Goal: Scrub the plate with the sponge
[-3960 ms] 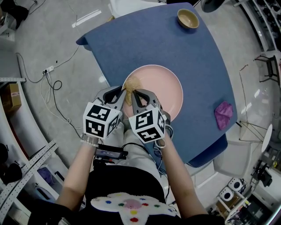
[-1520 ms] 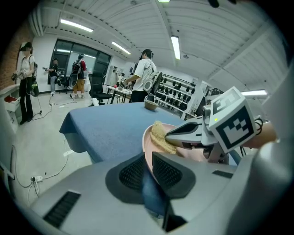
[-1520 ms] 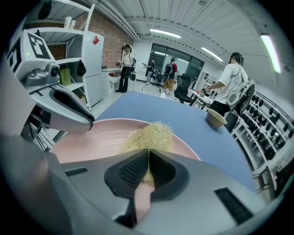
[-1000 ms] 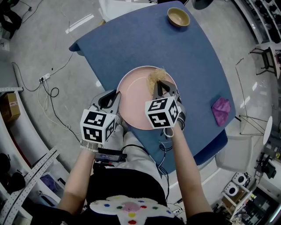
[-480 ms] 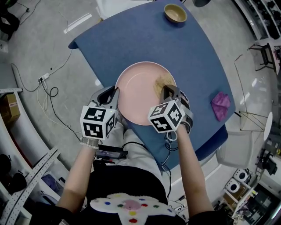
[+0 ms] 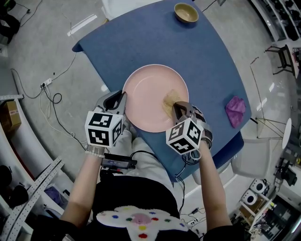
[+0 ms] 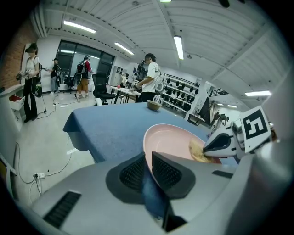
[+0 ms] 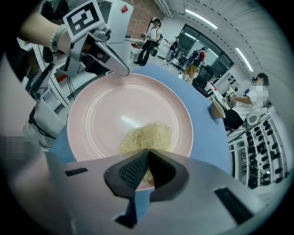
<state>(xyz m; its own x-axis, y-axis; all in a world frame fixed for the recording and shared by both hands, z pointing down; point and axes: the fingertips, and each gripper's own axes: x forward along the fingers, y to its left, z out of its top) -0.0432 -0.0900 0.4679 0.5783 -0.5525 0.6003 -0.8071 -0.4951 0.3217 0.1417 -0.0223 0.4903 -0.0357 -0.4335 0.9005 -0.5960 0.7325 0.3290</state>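
A pink plate lies on the blue table, near its front edge. My left gripper is shut on the plate's left rim; in the left gripper view the plate's rim runs between its pads. A tan sponge rests on the plate's lower right part, and my right gripper is shut on it. In the right gripper view the sponge spreads over the plate just beyond the closed gripper.
A small tan bowl stands at the table's far edge. A crumpled purple cloth lies at the right edge. Cables trail on the floor to the left. Several people stand beyond the table.
My right gripper has dragged the sponge from the plate's upper right down toward its near right rim and rolled a little. The left gripper and the plate have stayed put.
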